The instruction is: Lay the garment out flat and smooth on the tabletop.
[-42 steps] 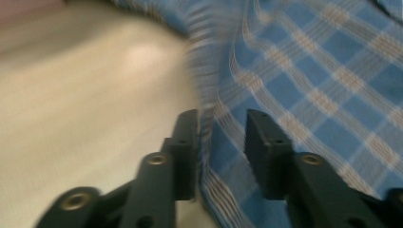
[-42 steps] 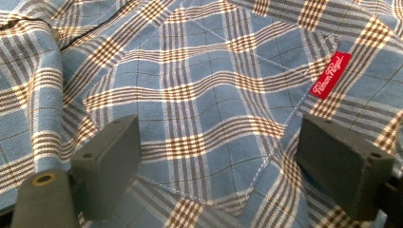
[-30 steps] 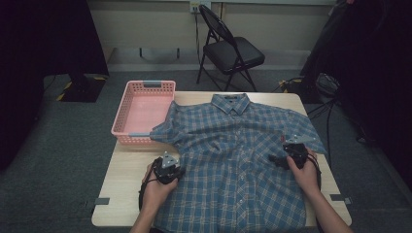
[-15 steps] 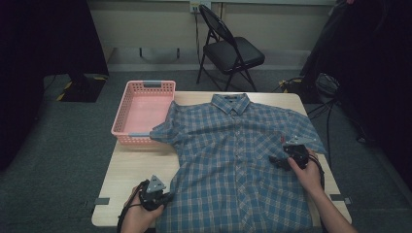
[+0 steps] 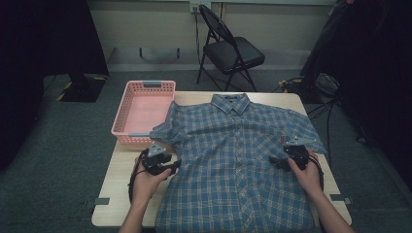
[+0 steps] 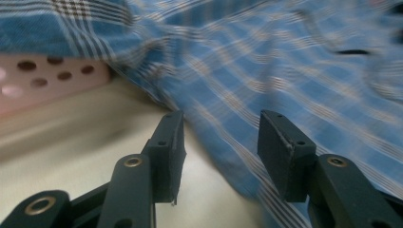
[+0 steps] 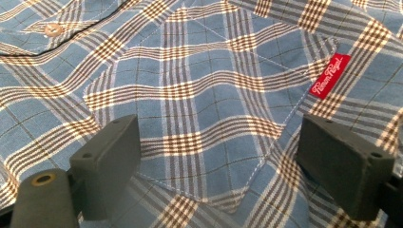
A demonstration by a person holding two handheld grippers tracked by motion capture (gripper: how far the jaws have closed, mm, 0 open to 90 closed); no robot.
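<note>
Compared with a second ago, the left claw is sitting back at the shirt's side edge after dipping toward the table's near edge half a second ago, and its jaws have just been opening: they are now standing apart, with the hem of the plaid shirt lying between and just beyond them but not pinched, as the left gripper view is showing. Nearest the person, both forearms are coming in low from the bottom, each hand wrapping its tool from behind, with the claws pointing inward across the table. The right claw is resting low on the cloth by the chest pocket and its small red label, jaws spread wide and gripping nothing. The shirt is lying flat and face up, buttoned, covering most of the table, collar at the far edge and one sleeve draping onto the pink basket beyond the left claw. I am judging the fabric light, soft and limp, so it is likely sliding and bunching easily; the seamed side edge or sleeve is looking like the best place to pinch. Farthest back, a folding chair is standing on the floor.
</note>
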